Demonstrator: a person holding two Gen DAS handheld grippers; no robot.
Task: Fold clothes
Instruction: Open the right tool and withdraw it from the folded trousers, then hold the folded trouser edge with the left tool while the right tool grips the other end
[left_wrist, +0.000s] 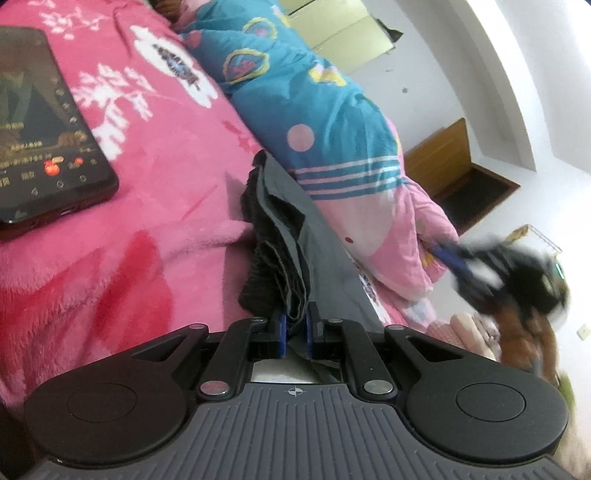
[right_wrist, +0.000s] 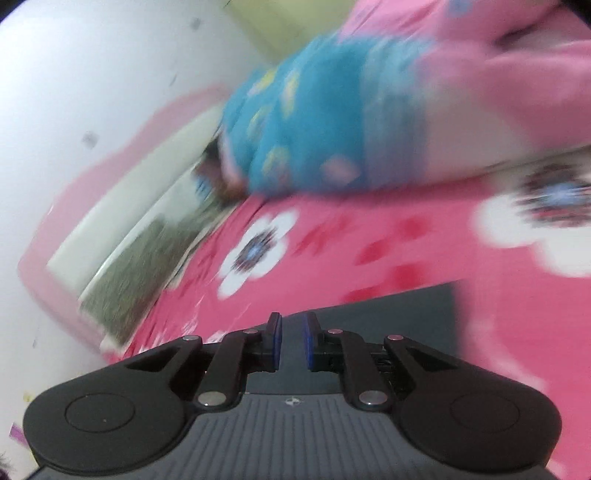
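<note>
With the left gripper (left_wrist: 295, 325) fingers clamped on the bunched grey garment (left_wrist: 291, 236) trailing ahead across the bed (left_wrist: 147, 221), carry the right gripper (right_wrist: 291, 341), fingers narrowly apart and empty, to the free edge.

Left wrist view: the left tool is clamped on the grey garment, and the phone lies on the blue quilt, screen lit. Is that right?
Not quite. The phone lies on the pink floral blanket, not the blue quilt, which is bunched further back. The left wrist view shows it. The rest stands: the left tool is clamped on the grey garment, and the screen is lit.
</note>
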